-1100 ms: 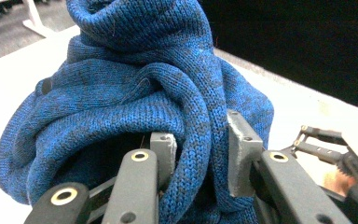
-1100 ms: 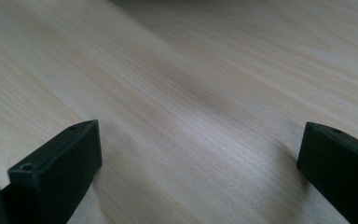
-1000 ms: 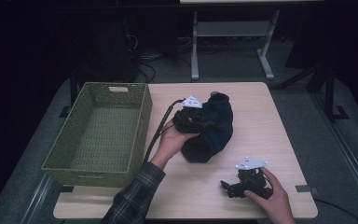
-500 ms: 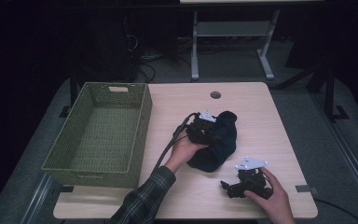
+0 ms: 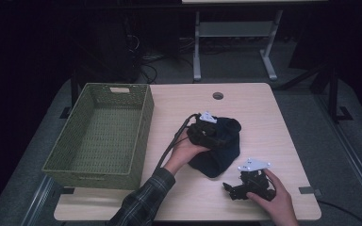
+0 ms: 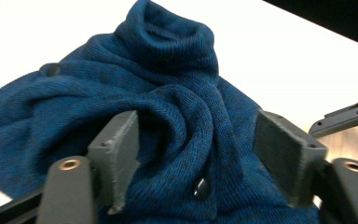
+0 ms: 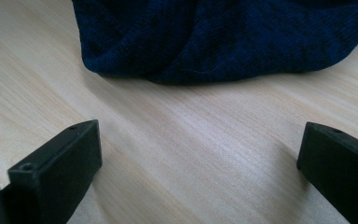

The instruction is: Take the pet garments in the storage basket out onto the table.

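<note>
From the high view, my left gripper (image 5: 215, 136) now sits lower and further right on the table (image 5: 264, 113) than a second ago, when it held the dark blue knitted garment (image 5: 224, 155) bunched up nearer the middle; the cloth now lies slumped in a heap right of centre, well apart from the green woven basket (image 5: 99, 136), which stands empty at the left. My right gripper (image 5: 235, 189) rests on the wood near the front edge, just beside the heap, in the same spot as before. In the left gripper view, the jaws have just been opening: the pads (image 6: 119, 149) stand apart with folds of the garment (image 6: 168, 93) lying between them, the left pad brushing a ridge of knit, and neither pad seems to press on it, so I read this claw as released, though a fold hides the lower edge of the left pad and I can't be fully sure nothing is caught there. A small dark button (image 6: 200, 187) shows in the cloth between the jaws. In the right gripper view, the jaws stand wide with bare wood between them and the garment's edge (image 7: 223, 42) lying just ahead, untouched. My judgement is that the garment has been set down for a fresh hold, and it has not yet gone into the basket.
</note>
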A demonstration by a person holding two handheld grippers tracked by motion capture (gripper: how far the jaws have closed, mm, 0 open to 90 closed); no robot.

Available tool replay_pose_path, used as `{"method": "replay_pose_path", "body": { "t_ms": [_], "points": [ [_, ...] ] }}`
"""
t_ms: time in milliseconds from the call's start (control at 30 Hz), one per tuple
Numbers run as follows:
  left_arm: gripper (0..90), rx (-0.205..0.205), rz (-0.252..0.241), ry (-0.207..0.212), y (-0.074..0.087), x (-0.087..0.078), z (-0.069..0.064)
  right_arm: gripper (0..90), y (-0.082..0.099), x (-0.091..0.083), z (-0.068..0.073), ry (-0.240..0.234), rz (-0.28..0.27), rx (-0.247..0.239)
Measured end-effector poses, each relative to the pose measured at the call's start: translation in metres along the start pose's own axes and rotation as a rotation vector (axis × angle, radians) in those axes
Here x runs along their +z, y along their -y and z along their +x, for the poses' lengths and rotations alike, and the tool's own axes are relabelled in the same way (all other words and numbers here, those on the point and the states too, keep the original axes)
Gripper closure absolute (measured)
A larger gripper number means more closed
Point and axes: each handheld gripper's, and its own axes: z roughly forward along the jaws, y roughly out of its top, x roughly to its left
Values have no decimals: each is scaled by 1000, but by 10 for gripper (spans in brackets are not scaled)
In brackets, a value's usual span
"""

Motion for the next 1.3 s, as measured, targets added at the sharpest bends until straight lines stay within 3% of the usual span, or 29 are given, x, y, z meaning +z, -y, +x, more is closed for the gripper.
{"method": "replay_pose_path", "body": {
  "t_ms": [267,533,733,1067,1300],
  "points": [
    [147,17,-5,-30,6,-24,-2,0,0,0,0,-1,2,4],
    [136,26,-23,-59,16,-50,-5,0,0,0,0,-1,2,3],
    [136,8,-45,-71,27,-65,-7,0,0,0,0,-1,3,3],
    [136,-24,-48,-105,50,-77,-12,0,0,0,0,-1,3,3],
    [136,-23,-30,-129,69,-80,-18,0,0,0,0,-1,3,2]
  ]
}}
